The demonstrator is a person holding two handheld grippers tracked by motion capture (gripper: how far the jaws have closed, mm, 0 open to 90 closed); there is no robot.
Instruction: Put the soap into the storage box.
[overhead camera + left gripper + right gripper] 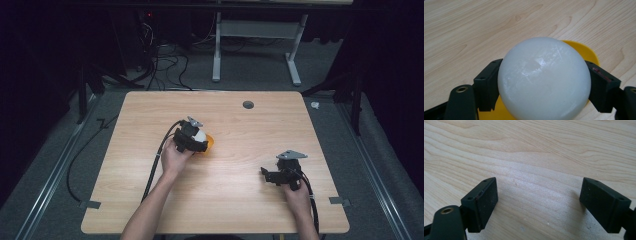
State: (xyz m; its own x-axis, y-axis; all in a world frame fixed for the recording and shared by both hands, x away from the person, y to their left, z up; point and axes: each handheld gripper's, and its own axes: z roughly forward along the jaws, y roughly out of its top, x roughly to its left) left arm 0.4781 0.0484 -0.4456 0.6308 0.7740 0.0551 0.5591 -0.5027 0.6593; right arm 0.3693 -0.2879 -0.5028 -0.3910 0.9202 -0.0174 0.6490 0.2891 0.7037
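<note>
Gripping the white ball (544, 80) over the yellow dish (584, 51), the left claw (544, 85) is clamped; release is judged outstanding. Beside the dish, the right claw (546, 205) is held open, empty.

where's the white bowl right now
The white bowl sits upside down between the jaws of the left gripper, left of the table's middle in the high view, over a yellow dish.
</note>
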